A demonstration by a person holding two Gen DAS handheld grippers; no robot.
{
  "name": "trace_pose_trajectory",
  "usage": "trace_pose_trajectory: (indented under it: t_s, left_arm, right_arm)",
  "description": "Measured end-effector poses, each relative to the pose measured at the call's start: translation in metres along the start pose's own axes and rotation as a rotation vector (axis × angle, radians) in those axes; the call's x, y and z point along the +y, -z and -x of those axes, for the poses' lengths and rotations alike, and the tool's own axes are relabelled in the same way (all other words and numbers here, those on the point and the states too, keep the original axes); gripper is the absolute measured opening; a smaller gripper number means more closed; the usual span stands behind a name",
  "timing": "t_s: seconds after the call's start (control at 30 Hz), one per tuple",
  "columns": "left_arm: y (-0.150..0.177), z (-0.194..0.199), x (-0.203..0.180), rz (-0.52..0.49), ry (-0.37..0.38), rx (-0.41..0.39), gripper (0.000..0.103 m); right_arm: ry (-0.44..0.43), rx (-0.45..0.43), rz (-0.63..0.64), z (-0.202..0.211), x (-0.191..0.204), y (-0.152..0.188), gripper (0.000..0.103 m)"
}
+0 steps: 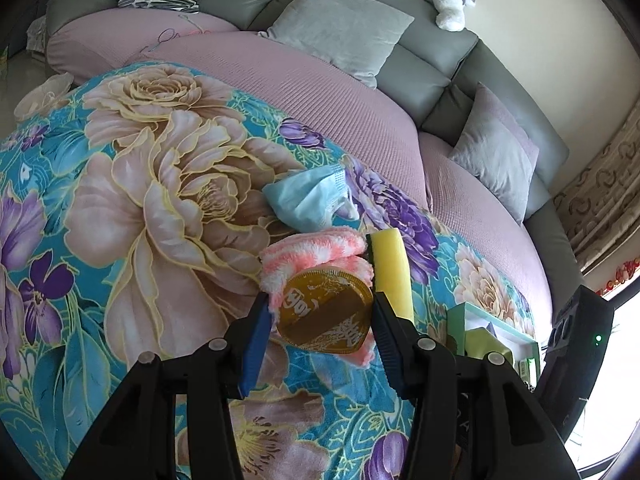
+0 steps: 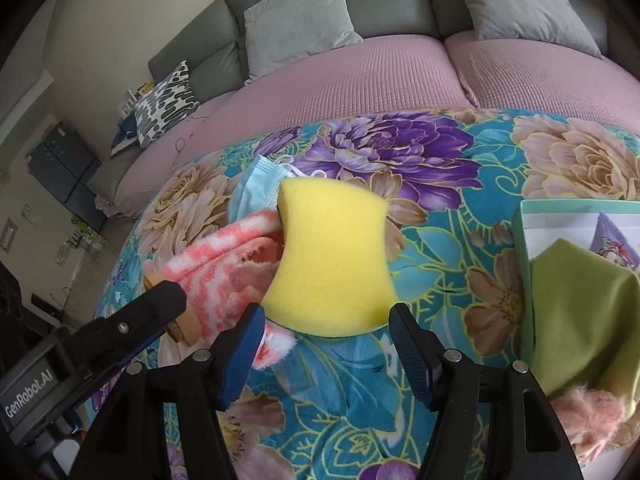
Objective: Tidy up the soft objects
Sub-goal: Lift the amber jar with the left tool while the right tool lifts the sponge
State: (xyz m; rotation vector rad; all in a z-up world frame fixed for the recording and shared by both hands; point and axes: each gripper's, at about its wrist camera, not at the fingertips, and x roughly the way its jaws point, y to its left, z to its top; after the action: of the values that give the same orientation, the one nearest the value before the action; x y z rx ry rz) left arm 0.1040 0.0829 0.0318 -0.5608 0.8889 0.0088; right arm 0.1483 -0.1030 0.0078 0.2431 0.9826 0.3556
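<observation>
The left gripper (image 1: 318, 322) grips a brown heart-shaped cup (image 1: 323, 314) between its fingers, just above the floral blanket (image 1: 160, 200). A pink cloth (image 1: 316, 248) lies beneath the cup, at 12 o'clock. The right gripper (image 2: 326, 354) hangs with fingers wide, nothing between them; the yellow sponge (image 2: 332, 256) lies at its 12 o'clock. A blue mask (image 2: 256, 188) sits beyond, and the box (image 2: 580, 208) with a green cloth (image 2: 580, 312) is at 3 o'clock.

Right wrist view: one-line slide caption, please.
Open right gripper approaches a yellow sponge on the floral blanket, beside a pink-and-white fuzzy cloth and blue face mask.
</observation>
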Motion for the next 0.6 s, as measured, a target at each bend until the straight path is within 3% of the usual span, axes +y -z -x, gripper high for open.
trace_pose_trajectory:
  t_s: [0.3, 0.6]
  left_arm:
    - [0.002, -0.009, 0.008, 0.024, -0.020, 0.028, 0.051]
    - [0.003, -0.015, 0.008, 0.022, -0.031, 0.046, 0.051]
  right_arm:
    - [-0.027, 0.003, -0.033, -0.013, -0.008, -0.004, 0.077]
    - [-0.055, 0.010, -0.058, -0.019, -0.011, -0.002, 0.077]
